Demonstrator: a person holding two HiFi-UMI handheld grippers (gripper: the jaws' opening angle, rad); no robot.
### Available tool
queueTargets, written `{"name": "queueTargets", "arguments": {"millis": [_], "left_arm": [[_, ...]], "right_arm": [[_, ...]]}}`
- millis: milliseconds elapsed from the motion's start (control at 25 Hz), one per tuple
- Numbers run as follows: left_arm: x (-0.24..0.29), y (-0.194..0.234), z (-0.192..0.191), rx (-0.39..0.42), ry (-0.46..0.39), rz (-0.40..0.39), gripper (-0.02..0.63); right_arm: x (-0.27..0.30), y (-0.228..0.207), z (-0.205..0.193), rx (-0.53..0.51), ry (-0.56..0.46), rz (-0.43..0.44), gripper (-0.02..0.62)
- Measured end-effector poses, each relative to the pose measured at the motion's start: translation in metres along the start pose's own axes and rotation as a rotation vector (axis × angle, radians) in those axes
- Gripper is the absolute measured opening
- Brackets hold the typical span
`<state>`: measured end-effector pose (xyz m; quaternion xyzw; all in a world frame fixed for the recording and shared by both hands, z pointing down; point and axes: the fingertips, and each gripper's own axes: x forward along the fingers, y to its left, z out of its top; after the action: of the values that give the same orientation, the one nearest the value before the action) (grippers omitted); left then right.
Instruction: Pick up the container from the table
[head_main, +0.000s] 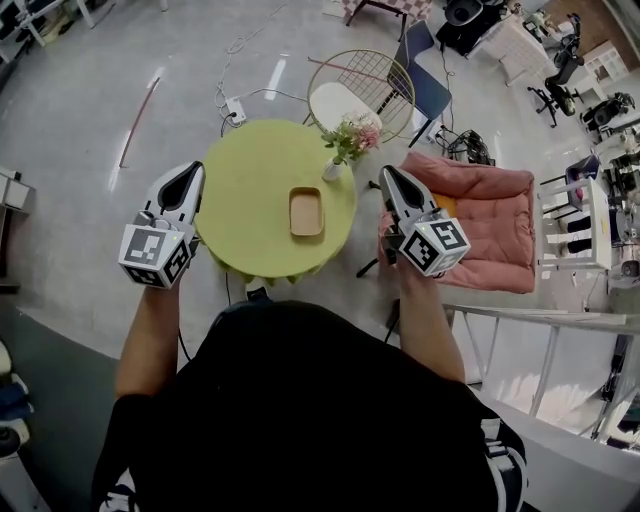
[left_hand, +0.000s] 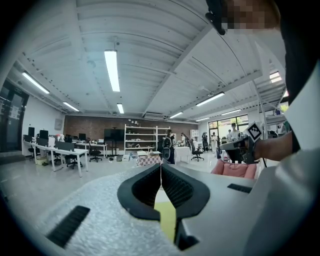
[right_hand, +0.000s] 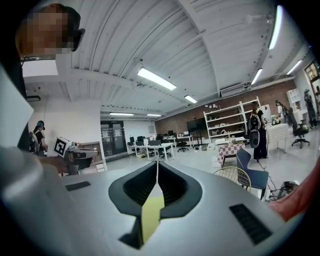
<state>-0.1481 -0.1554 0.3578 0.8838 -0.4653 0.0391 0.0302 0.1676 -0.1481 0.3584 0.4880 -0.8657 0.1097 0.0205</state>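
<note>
Nearest the person, at either side of the round green table (head_main: 240, 190), the left gripper (head_main: 193, 172) and the right gripper (head_main: 386, 173) are held roughly level. Both pairs of jaws are pressed together at the tips, with nothing between them, so no grasp is prepared. This flanking position is judged to be an approach stance from which either gripper can be brought to the container. The tan rectangular container (head_main: 306, 212) is set flat near the table centre, well apart from both grippers. Beyond it, a small flower vase (head_main: 333, 168) is placed at the far edge and is to be avoided. A wire chair (head_main: 372, 80) is positioned behind the table.
</note>
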Motion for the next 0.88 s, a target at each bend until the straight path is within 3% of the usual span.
{"name": "queueTargets", "arguments": {"millis": [640,880], "left_arm": [[0.041,0.059,-0.006,-0.049,-0.009,-0.112,0.017],[0.050,0.055,-0.014,-0.008,0.009,-0.169,0.017]], "right_arm": [[0.045,0.012,0.014,-0.045,0.046,-0.086,0.014],[0.063,0.021,0.017,-0.063,0.048,-0.086,0.014]]}}
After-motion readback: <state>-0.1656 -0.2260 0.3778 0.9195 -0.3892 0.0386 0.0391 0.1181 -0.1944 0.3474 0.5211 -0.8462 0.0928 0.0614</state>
